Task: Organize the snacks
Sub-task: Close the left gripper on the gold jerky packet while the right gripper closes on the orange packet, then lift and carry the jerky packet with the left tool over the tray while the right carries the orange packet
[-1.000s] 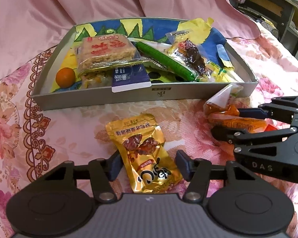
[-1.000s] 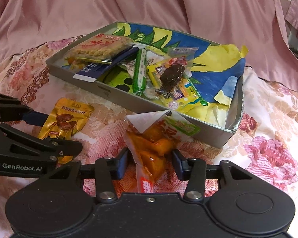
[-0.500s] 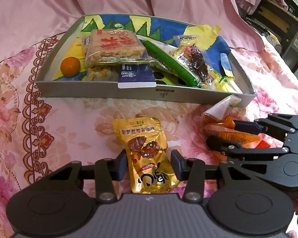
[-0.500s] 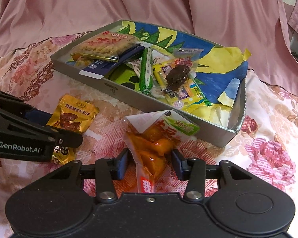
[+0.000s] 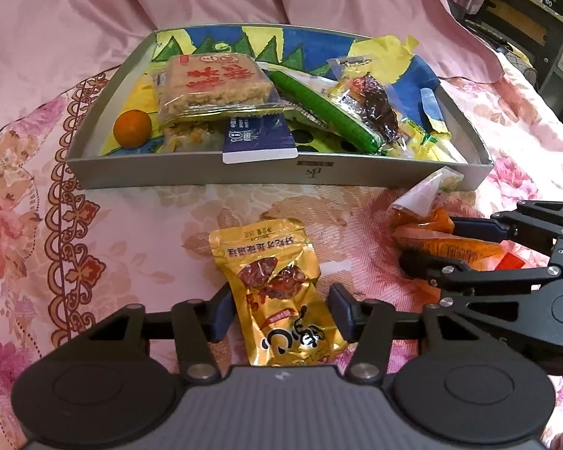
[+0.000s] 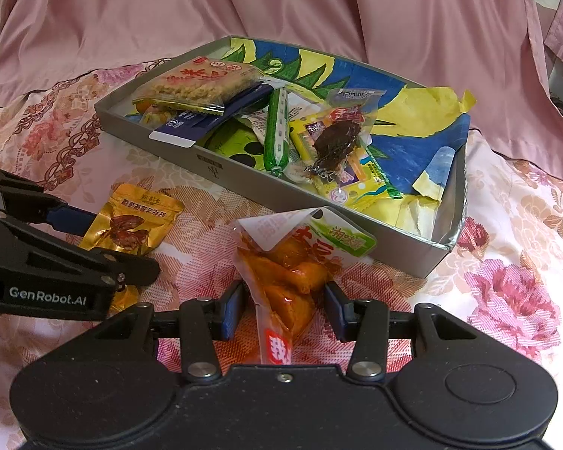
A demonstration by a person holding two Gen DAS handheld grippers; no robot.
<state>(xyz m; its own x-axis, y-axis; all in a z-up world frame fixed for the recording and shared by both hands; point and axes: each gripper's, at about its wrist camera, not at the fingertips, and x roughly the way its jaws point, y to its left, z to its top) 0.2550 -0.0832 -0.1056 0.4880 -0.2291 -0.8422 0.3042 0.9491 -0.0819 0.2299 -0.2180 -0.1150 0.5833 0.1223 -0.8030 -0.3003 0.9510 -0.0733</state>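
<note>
Both my grippers, left gripper [image 5: 279, 313] around the gold packet [image 5: 277, 292] and right gripper [image 6: 283, 311] around the orange pouch [image 6: 281, 277], have jaws partly open just flanking them, not clamped yet, so I reckon the slick foil could squirt out before the tray [image 5: 356, 172] at the far side.

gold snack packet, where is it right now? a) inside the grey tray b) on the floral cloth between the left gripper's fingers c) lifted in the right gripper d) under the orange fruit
b: the gold snack packet lies on the floral cloth in front of the grey tray, between the open fingers of the left gripper.
</note>
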